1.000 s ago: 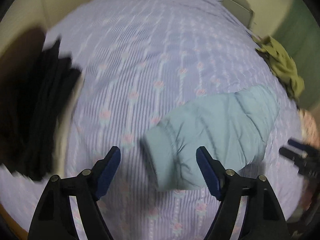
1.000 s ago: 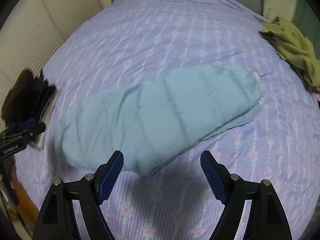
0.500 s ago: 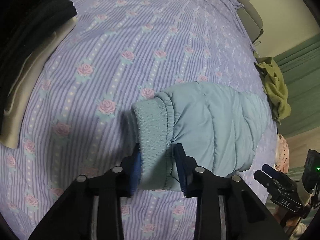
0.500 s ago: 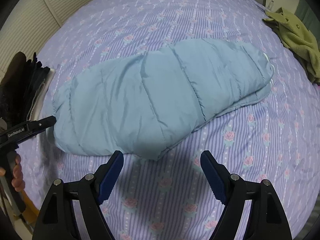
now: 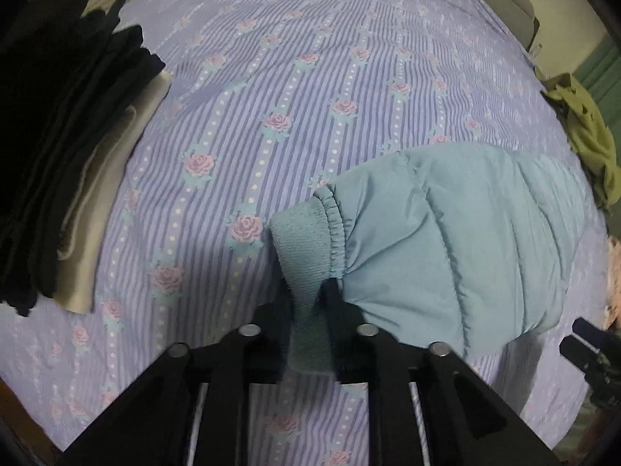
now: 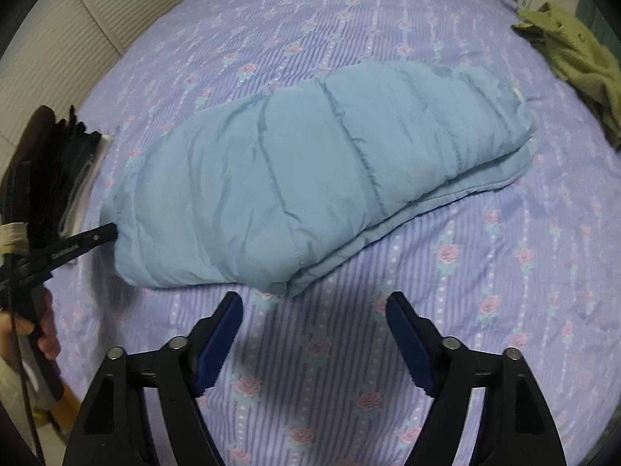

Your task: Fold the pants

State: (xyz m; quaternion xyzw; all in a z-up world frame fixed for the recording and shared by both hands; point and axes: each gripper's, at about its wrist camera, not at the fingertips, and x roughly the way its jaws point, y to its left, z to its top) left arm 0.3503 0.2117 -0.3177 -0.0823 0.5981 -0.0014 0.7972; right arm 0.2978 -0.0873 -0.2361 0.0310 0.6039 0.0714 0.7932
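1. Dim, cool indoor light; colours look muted.
2. Soft shadow falls on the bed [image 6: 485, 310] before the right hand-held gripper [image 6: 314, 334].
3. Fisheye bending and black corners in both views.
4. Left edge slightly motion-blurred.

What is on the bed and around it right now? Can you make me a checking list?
Surface: bed sheet, purple stripes with pink roses, covers the bed.
Job's things: blue puffy pants, lying across the sheet, already doubled over lengthwise; knit cuff at one end.
Clutter: stack of dark folded clothes at the left edge; crumpled green garment at the far right.
Grippers: left tool shut on the knit cuff; right tool open, above bare sheet just short of the pants.
Cables: a thin dark cord near the person's hand in the right wrist view.
Surroundings: slatted panel beside the bed; green curtain.
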